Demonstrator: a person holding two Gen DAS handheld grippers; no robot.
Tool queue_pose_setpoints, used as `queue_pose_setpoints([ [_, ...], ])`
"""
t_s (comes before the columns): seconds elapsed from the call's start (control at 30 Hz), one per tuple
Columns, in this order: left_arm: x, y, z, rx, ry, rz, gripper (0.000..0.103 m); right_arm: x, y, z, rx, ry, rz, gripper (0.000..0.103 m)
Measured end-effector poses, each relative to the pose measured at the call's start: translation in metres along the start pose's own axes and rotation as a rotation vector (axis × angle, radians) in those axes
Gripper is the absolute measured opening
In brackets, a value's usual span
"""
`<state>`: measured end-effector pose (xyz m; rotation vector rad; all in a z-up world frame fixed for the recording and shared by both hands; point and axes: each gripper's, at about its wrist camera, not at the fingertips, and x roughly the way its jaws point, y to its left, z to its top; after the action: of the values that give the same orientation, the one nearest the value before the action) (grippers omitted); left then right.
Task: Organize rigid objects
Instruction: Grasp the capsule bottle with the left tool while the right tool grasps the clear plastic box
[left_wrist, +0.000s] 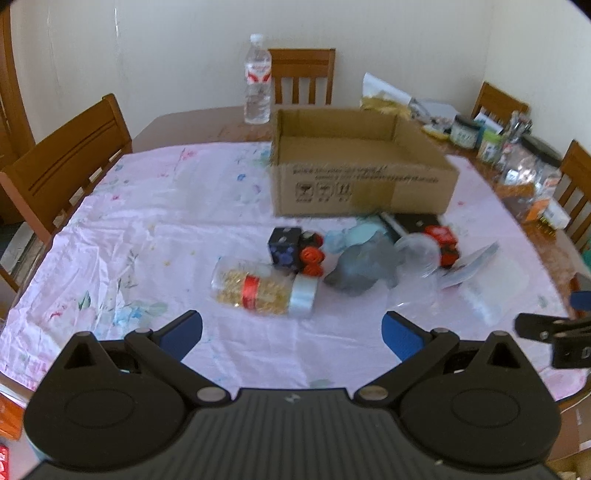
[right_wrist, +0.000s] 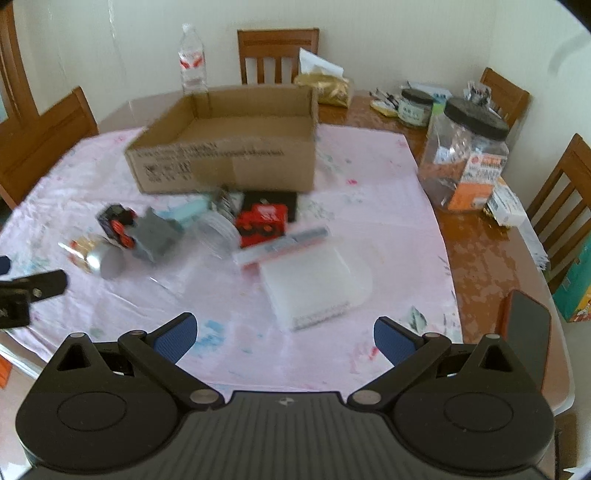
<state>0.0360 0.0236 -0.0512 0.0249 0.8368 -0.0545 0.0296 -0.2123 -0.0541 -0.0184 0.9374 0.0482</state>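
Left wrist view: left gripper (left_wrist: 291, 334) spread wide, holding nothing, hovering over pink cloth (left_wrist: 129, 221). Cardboard box (left_wrist: 362, 181) looks empty. Jar (left_wrist: 258, 290), dark cube (left_wrist: 283, 245), grey lump (left_wrist: 364, 266) lie in front of box.

Right wrist view: right gripper (right_wrist: 285, 338) likewise wide open, empty. Red block (right_wrist: 262, 221), clear case (right_wrist: 314, 280) in front of box. Judgement: nothing sorted yet; everything left.
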Motion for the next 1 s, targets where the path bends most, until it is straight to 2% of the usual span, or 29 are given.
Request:
queue_pose_setpoints([
  [0.3, 0.038, 0.009, -0.013, -0.003, 0.068, -0.005, 0.103, 0.050, -0.009, -0.005, -0.059, 0.061, -0.011, 0.103],
  [0.6, 0.072, 0.013, -0.019, 0.008, 0.153, -0.002, 0.103, 0.079, -0.012, 0.000, -0.119, 0.103, 0.001, 0.103],
  [0.77, 0.084, 0.015, -0.018, 0.011, 0.177, -0.001, 0.103, 0.091, -0.020, 0.005, -0.091, 0.130, 0.033, 0.103],
  [1.0, 0.089, 0.018, -0.015, 0.029, 0.165, -0.025, 0.103, 0.096, -0.022, 0.008, -0.157, 0.113, 0.076, 0.103],
])
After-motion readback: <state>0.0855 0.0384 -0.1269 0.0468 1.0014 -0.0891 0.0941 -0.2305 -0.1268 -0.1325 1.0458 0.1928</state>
